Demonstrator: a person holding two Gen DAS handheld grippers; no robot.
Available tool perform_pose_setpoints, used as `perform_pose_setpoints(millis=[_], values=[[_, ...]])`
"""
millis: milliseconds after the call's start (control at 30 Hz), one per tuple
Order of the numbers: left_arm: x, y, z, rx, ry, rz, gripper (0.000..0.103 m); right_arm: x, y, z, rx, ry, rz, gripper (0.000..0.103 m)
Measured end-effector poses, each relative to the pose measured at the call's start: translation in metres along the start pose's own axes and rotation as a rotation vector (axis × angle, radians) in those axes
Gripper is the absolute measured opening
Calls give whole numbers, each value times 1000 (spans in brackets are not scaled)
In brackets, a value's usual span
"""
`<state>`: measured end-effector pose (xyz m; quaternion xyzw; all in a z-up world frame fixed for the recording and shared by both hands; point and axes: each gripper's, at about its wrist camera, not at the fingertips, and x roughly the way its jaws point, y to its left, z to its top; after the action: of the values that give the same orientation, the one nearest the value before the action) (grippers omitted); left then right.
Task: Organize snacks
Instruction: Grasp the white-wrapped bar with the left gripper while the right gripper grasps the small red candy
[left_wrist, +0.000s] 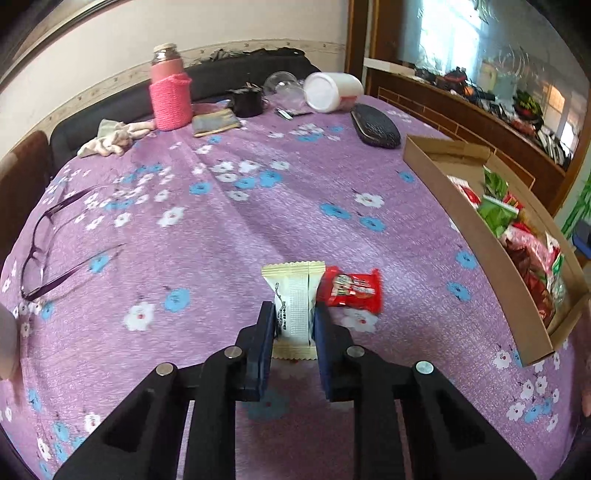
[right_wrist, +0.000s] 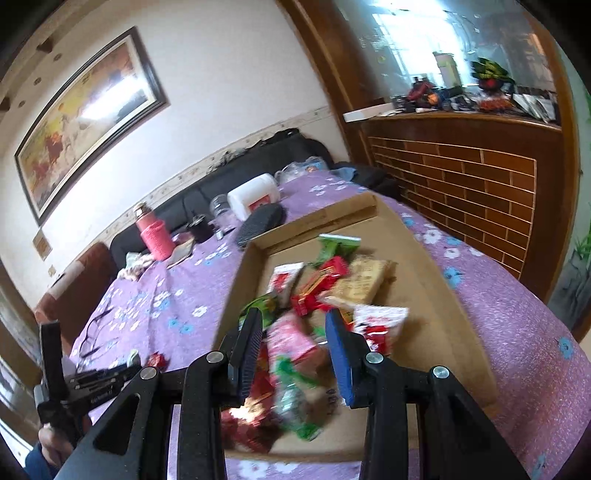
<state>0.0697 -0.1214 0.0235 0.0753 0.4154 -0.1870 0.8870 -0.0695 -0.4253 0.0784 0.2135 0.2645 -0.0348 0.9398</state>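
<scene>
My left gripper (left_wrist: 294, 314) is shut on a cream-white snack packet (left_wrist: 293, 295) that rests on the purple flowered tablecloth. A red snack packet (left_wrist: 351, 290) lies right beside it, touching its right edge. A shallow cardboard box (left_wrist: 461, 206) with several red and green snack packets stands to the right. My right gripper (right_wrist: 293, 323) is open and empty, hovering over the snack pile (right_wrist: 314, 302) inside that box (right_wrist: 436, 295). The left gripper also shows in the right wrist view (right_wrist: 110, 373), low at the left, near the red packet (right_wrist: 157, 359).
Purple glasses (left_wrist: 48, 243) lie at the left. At the table's far end stand a pink bottle in a knitted sleeve (left_wrist: 170, 92), a tipped white jar (left_wrist: 332, 90), a black case (left_wrist: 375, 125), a crumpled cloth (left_wrist: 114, 136). A wooden counter (right_wrist: 461, 177) is on the right.
</scene>
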Motion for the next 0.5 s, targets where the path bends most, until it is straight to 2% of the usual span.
perform_pose_setpoints(millis=[100, 167, 267, 433, 500], values=[[-9, 14, 4, -31, -29, 12, 20, 9, 36, 3, -60, 106, 124, 39], [-14, 23, 7, -62, -40, 13, 20, 28, 66, 3, -96, 219, 216, 40], [-20, 32, 8, -90, -52, 18, 20, 62, 108, -4, -148, 355, 291, 40], [-28, 45, 9, -127, -71, 51, 20, 123, 150, -15, -176, 481, 290, 40], [-29, 50, 10, -143, -72, 49, 20, 143, 156, -16, -169, 491, 268, 40]])
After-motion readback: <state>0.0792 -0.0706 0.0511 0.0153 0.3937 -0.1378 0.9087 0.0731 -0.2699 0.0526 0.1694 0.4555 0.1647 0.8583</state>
